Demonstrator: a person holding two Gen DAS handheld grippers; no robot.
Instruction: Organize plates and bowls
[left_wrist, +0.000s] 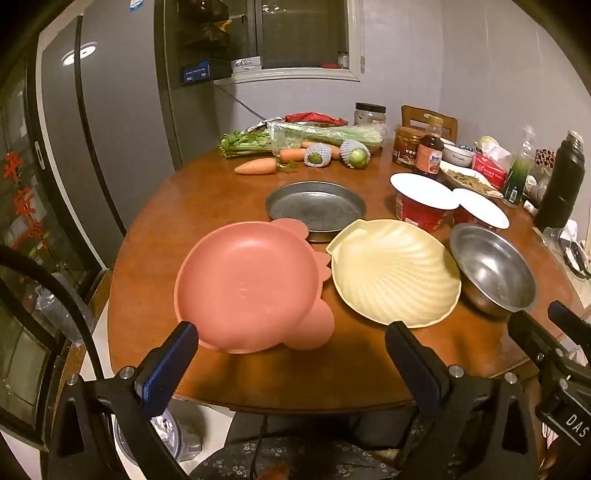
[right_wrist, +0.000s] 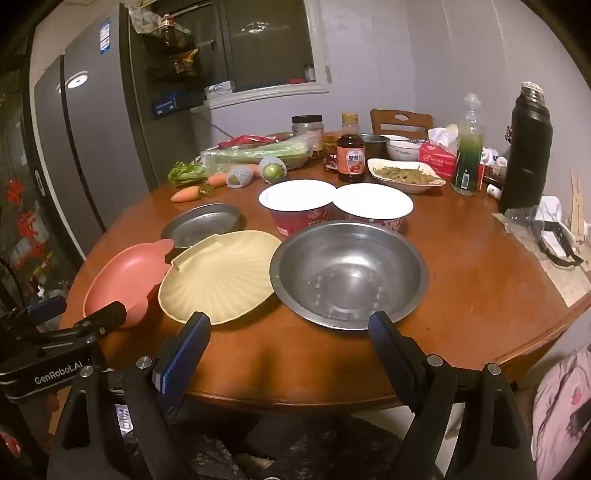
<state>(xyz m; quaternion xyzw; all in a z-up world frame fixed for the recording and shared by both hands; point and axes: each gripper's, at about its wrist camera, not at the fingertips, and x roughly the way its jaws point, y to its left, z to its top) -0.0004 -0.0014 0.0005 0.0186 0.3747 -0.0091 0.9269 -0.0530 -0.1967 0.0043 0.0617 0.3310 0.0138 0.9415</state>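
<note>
Pink plate (left_wrist: 245, 284) with lobed ears, near the front left of the round wooden worktop (left_wrist: 258, 373), empty, upright. Just beside it on the right, a cream shell-shaped plate (left_wrist: 391, 269), rim close to the pink lobes; touching or not, cannot tell. Right of that, a steel bowl (right_wrist: 349, 273), empty, its rim meeting or slightly overlapping the shell plate's edge in the right wrist view. Behind the pink and cream plates, a shallow grey metal pan (left_wrist: 316, 206), partly hidden by both.

Behind the steel bowl, two red paper tubs with white lids (right_wrist: 297, 199), side by side. Farther back: two carrots (left_wrist: 255, 166), two green fruits in foam netting (left_wrist: 354, 153), bagged celery (left_wrist: 325, 134), a dark sauce bottle (right_wrist: 351, 155), a jar (right_wrist: 307, 127), a white dish of greenish food (right_wrist: 404, 175), a red tissue box (right_wrist: 437, 155), a green bottle (right_wrist: 467, 155), a tall black flask (right_wrist: 528, 147). Grey fridge (left_wrist: 110, 129) at the left, wooden chair back (right_wrist: 400, 122) beyond the far edge.

Left hand-held gripper (left_wrist: 291, 349) spread wide, nothing between the blue pads, hovering over the near edge in front of the pink plate. Right hand-held gripper (right_wrist: 290, 338) likewise spread wide and empty, poised before the steel bowl, angled downward.
</note>
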